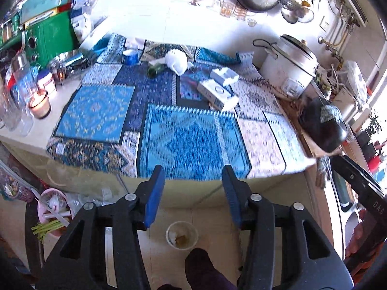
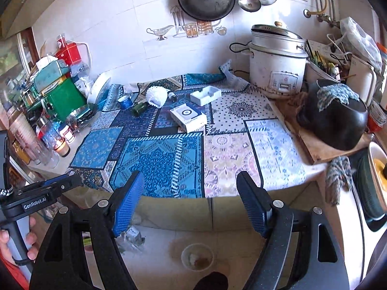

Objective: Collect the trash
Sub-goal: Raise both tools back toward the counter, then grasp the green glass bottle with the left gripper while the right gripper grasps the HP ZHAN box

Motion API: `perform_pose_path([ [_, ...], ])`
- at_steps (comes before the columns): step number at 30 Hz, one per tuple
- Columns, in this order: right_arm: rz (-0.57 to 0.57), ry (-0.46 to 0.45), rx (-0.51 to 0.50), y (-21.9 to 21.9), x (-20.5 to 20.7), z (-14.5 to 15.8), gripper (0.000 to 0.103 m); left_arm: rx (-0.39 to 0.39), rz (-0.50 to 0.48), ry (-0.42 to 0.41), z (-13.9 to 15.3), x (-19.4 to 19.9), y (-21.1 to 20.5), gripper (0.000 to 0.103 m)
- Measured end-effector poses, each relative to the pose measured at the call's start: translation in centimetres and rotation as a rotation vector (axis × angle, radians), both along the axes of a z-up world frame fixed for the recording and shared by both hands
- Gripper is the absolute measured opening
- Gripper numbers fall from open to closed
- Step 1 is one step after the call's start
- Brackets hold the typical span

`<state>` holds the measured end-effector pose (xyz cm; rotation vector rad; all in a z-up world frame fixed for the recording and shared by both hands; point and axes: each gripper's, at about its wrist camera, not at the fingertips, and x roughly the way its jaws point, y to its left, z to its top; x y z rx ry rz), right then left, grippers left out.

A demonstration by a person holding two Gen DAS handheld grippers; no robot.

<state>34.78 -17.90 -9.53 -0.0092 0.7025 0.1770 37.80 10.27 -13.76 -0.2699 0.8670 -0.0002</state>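
Observation:
My left gripper (image 1: 193,169) is open and empty, hanging in front of the counter's near edge. My right gripper (image 2: 191,174) is open wider, also with nothing between its fingers. On the blue patterned cloth (image 1: 191,135) lie a white box (image 1: 216,94) (image 2: 188,117), an open white tray box (image 1: 223,76) (image 2: 205,95), a white foam net (image 1: 176,60) (image 2: 157,95), a small green bottle (image 1: 154,70) (image 2: 139,108) and a blue roll (image 1: 130,56). Below both grippers, a plastic cup (image 1: 182,235) (image 2: 197,256) with residue stands on the floor.
A rice cooker (image 2: 275,65) and a black pot (image 2: 333,118) on a board fill the counter's right end. Jars, a lit candle (image 1: 40,104) and a green box (image 1: 48,38) crowd the left. A pink bowl (image 1: 53,205) with scraps sits low left. A person's foot (image 1: 200,265) is near the cup.

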Motion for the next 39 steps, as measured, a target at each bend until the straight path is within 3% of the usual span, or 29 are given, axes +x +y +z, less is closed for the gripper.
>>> perform_pose_path([
  [5, 0.065, 0.025, -0.005, -2.1, 5.1, 1.4, 0.077, 0.044, 0.052, -0.002, 1.5, 5.0, -1.4, 0.058],
  [8, 0.115, 0.037, -0.006, -3.1, 8.1, 1.6, 0.078, 0.027, 0.112, -0.013, 1.7, 7.4, -1.6, 0.062],
  [19, 0.2, 0.141, -0.002, -2.3, 17.0, -0.9, 0.082, 0.028, 0.203, 0.05, 0.2, 14.7, 0.4, 0.066],
  [31, 0.168, 0.298, 0.039, 3.1, 27.6, -6.4, 0.09, 0.053, 0.13, 0.123, -2.4, 26.7, 8.4, 0.066],
  [35, 0.118, 0.363, -0.003, 3.8, 31.6, -9.2, 0.09, 0.073, 0.101, 0.176, -4.3, 30.5, 10.8, 0.066],
  [39, 0.072, 0.426, 0.031, 3.5, 33.4, -11.7, 0.09, 0.08, 0.071, 0.236, -6.6, 33.6, 12.4, 0.066],
])
